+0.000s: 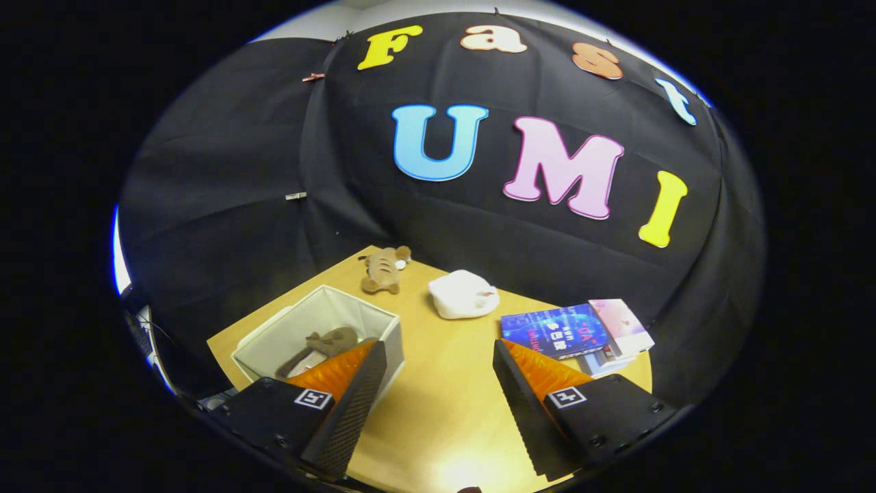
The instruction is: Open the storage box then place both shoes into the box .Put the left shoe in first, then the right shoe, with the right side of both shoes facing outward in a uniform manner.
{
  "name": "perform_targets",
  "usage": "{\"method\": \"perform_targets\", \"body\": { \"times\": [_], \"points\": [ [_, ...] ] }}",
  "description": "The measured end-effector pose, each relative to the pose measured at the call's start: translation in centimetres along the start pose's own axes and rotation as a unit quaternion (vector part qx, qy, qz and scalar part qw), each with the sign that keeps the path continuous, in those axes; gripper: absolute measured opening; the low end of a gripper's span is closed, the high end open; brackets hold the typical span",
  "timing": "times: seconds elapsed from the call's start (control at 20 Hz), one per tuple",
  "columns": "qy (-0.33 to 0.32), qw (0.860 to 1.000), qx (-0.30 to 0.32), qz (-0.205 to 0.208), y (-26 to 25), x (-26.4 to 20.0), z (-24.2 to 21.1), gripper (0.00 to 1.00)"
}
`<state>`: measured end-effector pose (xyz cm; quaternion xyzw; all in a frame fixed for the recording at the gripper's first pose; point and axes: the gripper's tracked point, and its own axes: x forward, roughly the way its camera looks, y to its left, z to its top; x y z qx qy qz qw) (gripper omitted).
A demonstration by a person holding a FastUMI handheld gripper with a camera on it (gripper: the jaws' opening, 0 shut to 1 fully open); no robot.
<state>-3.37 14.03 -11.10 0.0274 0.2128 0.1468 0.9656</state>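
My gripper (438,383) gapes empty; the open white fabric storage box (383,329) at ten o'clock could tip if nudged.

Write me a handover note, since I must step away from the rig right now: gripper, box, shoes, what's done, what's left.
Gripper: open, holding nothing, above the table.
Storage box: open, by the left finger.
First shoe: brown, lying inside the box.
Second shoe: brown, on the table's far corner beyond the box.
Done: box open, one shoe in.
Left: put the second shoe in, facing the same way.
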Motion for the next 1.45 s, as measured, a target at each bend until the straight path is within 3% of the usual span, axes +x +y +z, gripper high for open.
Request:
{"method": "perform_targets", "body": {
  "times": [0.4, 0.75, 1.45],
  "points": [
    [-0.105, 0.992, 0.017, -0.063, -12.1, -5.5, 2.9, 0.98],
    [-0.132, 0.985, 0.021, -0.109, -19.9, -8.4, 2.3, 0.97],
    [-0.109, 0.986, 0.058, -0.107, -22.2, -8.6, 0.3, 0.97]
  ]
}}
